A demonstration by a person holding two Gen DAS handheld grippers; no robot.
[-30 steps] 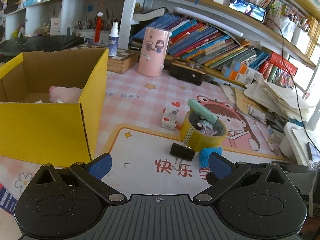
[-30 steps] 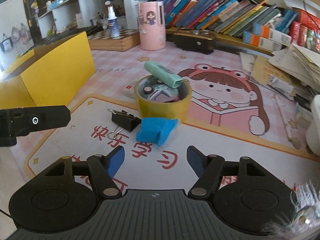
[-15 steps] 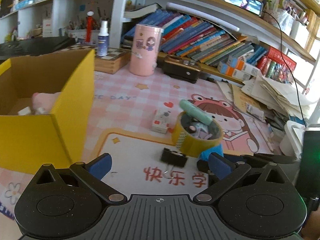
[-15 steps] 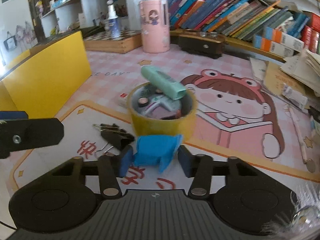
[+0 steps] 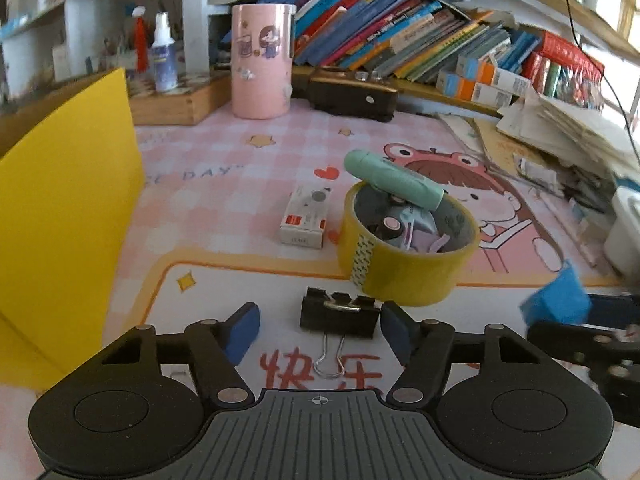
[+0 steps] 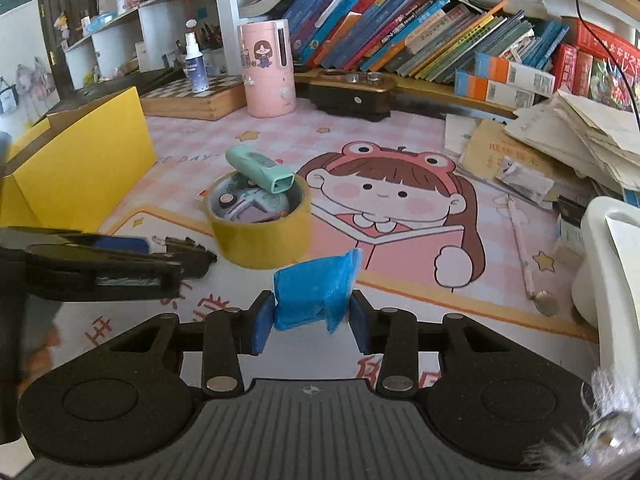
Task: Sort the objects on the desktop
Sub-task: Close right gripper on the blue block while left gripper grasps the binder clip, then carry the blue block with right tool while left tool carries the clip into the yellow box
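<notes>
Right tool [image 6: 312,322]: pads closed on the blue block [image 6: 316,292], now lifted off the mat [image 6: 400,280]; a second ago the block lay flat near the tape roll [image 6: 260,224] and the jaws stood apart around nothing. Left tool [image 5: 320,330]: jaws have just been closing from full width and stand about half open around the black clip [image 5: 339,316], which lies between the pads on the worktop; the right pad is at the clip's end, though contact cannot be told, and the left pad is clearly apart from it. This tool has come nearer to the clip than in the earlier frame. Clip, tape roll with the green tube [image 5: 394,180] across its rim, and small white carton [image 5: 306,216] lie as before. Yellow box [image 5: 60,216] stands at far left; pink cylinder [image 5: 262,60] at the far edge. Legible writing: "DAY" printed on the mat, red Chinese characters beside the clip's wire handles. Text on the carton and book spines is too small to read.
</notes>
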